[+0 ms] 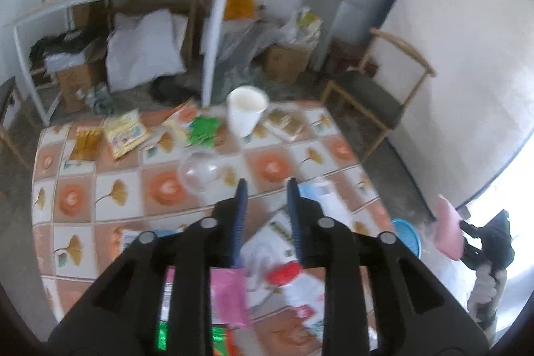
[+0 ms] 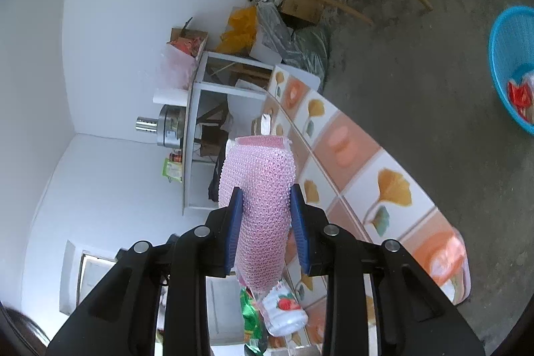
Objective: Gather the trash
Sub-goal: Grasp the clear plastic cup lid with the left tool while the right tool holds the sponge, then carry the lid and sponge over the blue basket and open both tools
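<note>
The table [image 1: 207, 189], covered in a tiled cloth with orange flowers and ginkgo leaves, spreads out below and ahead of the left gripper [image 1: 266, 186], whose blue fingers stand apart with nothing between them. In the right wrist view the same table [image 2: 393, 189] runs tilted past the right side of the right gripper [image 2: 267, 196]. Far to that gripper's upper right a blue basket [image 2: 510, 55] sits on the concrete floor with red and white scraps inside; in the left view its rim [image 1: 405, 237] peeks out to the right of the left gripper, beyond the table edge. Straight ahead of the left gripper, near the far edge, stands a white cup [image 1: 246, 114], with a clear bowl [image 1: 198, 170] just ahead-left of the fingertips. Left of the cup lie a green packet [image 1: 203, 130] and a yellow packet [image 1: 125, 132]. The right gripper pinches a pink foam net [image 2: 258, 206] between its fingers, the sleeve poking out past the tips. Below it lies a strawberry wrapper [image 2: 283, 311]. Under the left gripper, wrappers are blurred.
</note>
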Tool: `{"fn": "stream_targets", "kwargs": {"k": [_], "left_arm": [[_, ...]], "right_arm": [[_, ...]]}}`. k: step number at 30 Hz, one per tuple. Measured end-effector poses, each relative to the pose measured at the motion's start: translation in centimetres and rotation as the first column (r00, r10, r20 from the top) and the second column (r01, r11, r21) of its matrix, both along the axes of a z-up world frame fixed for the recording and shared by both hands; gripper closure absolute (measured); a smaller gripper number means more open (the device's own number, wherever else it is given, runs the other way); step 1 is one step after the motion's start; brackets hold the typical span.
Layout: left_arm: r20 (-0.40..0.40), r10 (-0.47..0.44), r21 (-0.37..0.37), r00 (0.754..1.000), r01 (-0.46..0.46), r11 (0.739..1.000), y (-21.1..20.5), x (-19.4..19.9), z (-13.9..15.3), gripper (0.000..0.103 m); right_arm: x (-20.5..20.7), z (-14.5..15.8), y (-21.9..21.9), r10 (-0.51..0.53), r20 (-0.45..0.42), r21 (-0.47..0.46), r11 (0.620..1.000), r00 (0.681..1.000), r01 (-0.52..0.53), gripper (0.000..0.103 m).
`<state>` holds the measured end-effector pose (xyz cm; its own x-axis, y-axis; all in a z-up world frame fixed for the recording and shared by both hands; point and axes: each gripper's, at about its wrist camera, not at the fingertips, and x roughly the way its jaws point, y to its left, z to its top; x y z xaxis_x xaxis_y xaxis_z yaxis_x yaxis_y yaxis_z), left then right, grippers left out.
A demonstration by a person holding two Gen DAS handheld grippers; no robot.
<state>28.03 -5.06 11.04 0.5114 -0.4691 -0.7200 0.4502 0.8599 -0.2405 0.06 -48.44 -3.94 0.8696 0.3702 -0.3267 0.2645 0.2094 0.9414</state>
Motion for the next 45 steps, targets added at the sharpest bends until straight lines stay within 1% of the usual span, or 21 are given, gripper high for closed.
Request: {"fn": "stream_targets", "kwargs": {"k": [1,2,4,6,7,9,12,14,16,18,20,21,22,24,26,29,32,34,37,40,45], "left_arm": [[-0.039,0.018,0.010,0.999,-0.018,1.000,0.5,1.1,-0.9,0.075],[-0.057,0.033,0.013,0.998,-0.033,0.999,0.8,1.8,-1.5,0.074],[-0.078,0.052,0.027,0.996,-0.050,0.998,1.1,3.6,-2.9,0.068],[-0.056,0.067,0.070,0.996,-0.063,0.996,1.0,4.8,-4.0,0.063],[-0.032,0.065,0.106,0.997,-0.061,0.993,0.7,5.3,-4.6,0.062],[0.008,0.030,0.168,1.000,-0.031,0.985,-0.2,5.9,-5.5,0.056],[0.056,-0.049,0.306,0.997,0.030,0.951,-2.3,6.5,-7.2,0.053],[0.067,-0.075,0.409,0.995,0.041,0.912,-3.6,7.2,-8.7,0.053],[0.057,-0.109,0.487,0.992,0.068,0.871,-4.6,8.0,-10.3,0.053],[0.049,-0.118,0.509,0.992,0.077,0.857,-4.9,8.6,-11.1,0.053],[0.033,-0.110,0.484,0.993,0.080,0.871,-4.6,9.2,-11.2,0.053],[0.018,-0.101,0.450,0.995,0.082,0.889,-4.4,9.7,-11.1,0.049],[0.008,-0.092,0.430,0.996,0.079,0.900,-4.3,10.1,-11.1,0.046],[-0.006,-0.063,0.386,0.998,0.060,0.920,-4.0,11.2,-10.9,0.035],[-0.018,-0.039,0.368,0.999,0.043,0.929,-4.2,12.2,-11.3,0.031],[-0.080,0.013,0.345,0.997,0.015,0.939,-4.2,14.3,-12.3,0.030],[-0.153,0.061,0.315,0.986,-0.010,0.949,-4.0,15.9,-13.6,0.031],[-0.180,0.076,0.296,0.981,-0.020,0.955,-3.8,16.3,-14.2,0.039],[-0.182,0.079,0.284,0.980,-0.025,0.959,-3.6,16.1,-14.3,0.040],[-0.183,0.078,0.290,0.980,-0.022,0.957,-3.4,15.6,-14.2,0.040],[-0.182,0.085,0.276,0.980,-0.032,0.961,-2.2,14.2,-12.6,0.040]], "right_arm": [[-0.1,-0.5,0.3,0.001,-0.001,0.013,1.000,1.000,-0.001,0.075],[-0.2,-1.0,0.5,0.000,-0.004,0.022,1.000,1.000,0.000,0.075],[-0.1,-1.9,0.8,-0.005,-0.010,0.041,0.999,1.000,0.006,0.075],[0.1,-2.6,1.1,-0.007,-0.011,0.061,0.998,1.000,0.008,0.075],[0.3,-2.8,1.2,-0.009,-0.014,0.067,0.998,1.000,0.010,0.075],[0.6,-3.1,1.2,-0.008,-0.021,0.071,0.997,1.000,0.010,0.075],[1.2,-3.1,1.2,-0.006,-0.030,0.064,0.998,1.000,0.008,0.075],[1.5,-3.2,1.0,-0.011,-0.041,0.057,0.998,0.999,0.013,0.075],[1.8,-3.5,0.9,-0.016,-0.045,0.064,0.998,0.999,0.019,0.075],[2.2,-3.8,0.8,-0.022,-0.049,0.073,0.997,0.999,0.026,0.075],[2.4,-4.1,0.8,-0.024,-0.054,0.074,0.997,0.998,0.028,0.074],[2.5,-4.2,0.8,-0.022,-0.057,0.075,0.997,0.998,0.027,0.074],[2.6,-4.4,0.8,-0.020,-0.063,0.077,0.997,0.998,0.025,0.074],[3.0,-4.8,0.9,-0.016,-0.075,0.083,0.996,0.997,0.022,0.074],[3.3,-5.0,0.9,-0.014,-0.081,0.086,0.996,0.997,0.021,0.074],[3.7,-5.0,0.9,-0.010,-0.081,0.088,0.996,0.997,0.017,0.074],[3.9,-4.9,1.1,-0.008,-0.076,0.089,0.996,0.997,0.014,0.074],[3.9,-4.8,1.1,-0.008,-0.075,0.087,0.996,0.997,0.014,0.074],[3.8,-4.8,1.1,-0.014,-0.079,0.088,0.996,0.997,0.021,0.074],[3.7,-4.8,0.9,-0.021,-0.082,0.087,0.996,0.996,0.028,0.074],[3.4,-4.6,0.8,-0.019,-0.069,0.091,0.995,0.997,0.026,0.074]]}}
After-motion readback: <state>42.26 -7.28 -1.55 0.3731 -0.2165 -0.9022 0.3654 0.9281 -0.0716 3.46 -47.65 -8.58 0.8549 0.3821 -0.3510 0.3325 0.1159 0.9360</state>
